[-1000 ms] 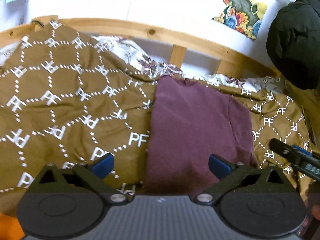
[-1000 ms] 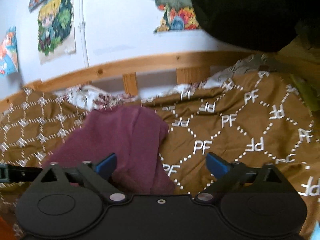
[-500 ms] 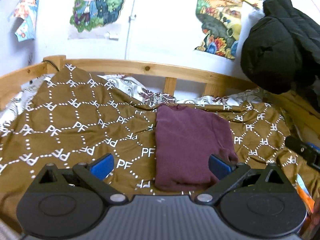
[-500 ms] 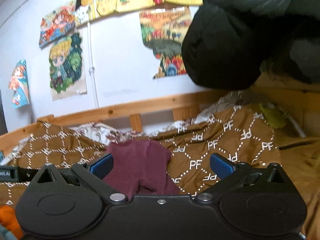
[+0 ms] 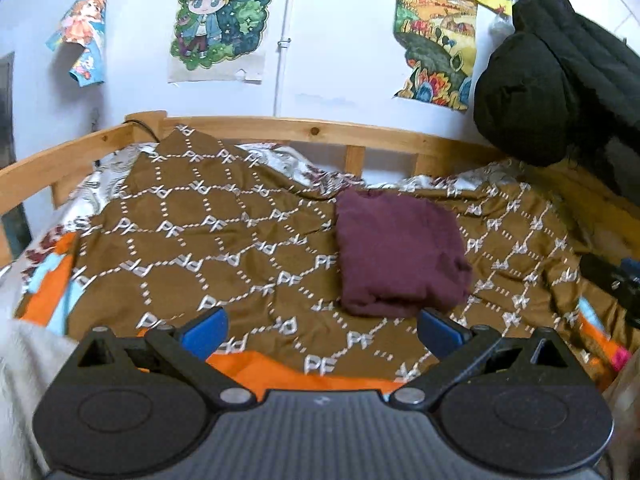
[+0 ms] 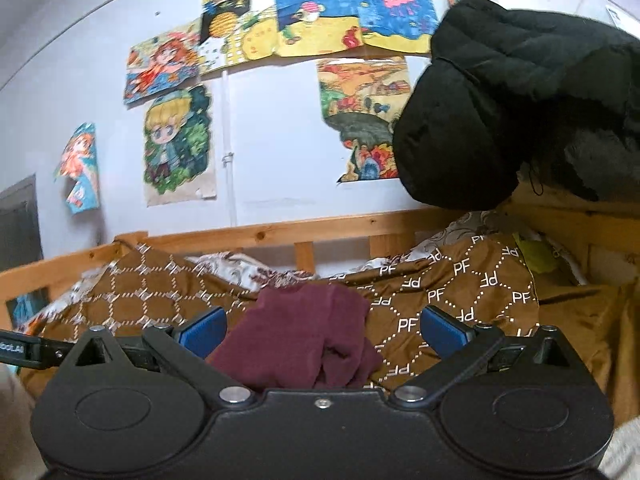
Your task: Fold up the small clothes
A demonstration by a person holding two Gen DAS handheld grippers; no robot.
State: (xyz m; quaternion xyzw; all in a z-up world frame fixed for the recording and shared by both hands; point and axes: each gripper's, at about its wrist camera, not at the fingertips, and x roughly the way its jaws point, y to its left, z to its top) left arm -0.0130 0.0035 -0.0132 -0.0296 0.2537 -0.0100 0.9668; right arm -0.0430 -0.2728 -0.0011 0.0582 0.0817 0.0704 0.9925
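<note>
Garment: folded maroon knit top [image 5: 398,254] lies flat on the brown PF-patterned quilt [image 5: 208,236], long axis running toward the wooden bed rail [image 5: 320,132].
Left gripper [image 5: 320,326]: blue-tipped fingers [image 5: 202,330] spread wide, empty, short of the top.
Right gripper [image 6: 322,330]: fingers spread wide, empty, top [image 6: 304,344] between them in view, contact unclear.

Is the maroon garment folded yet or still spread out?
Folded: the maroon knit garment lies as a compact rectangular bundle with layered edges on the brown patterned blanket.
</note>
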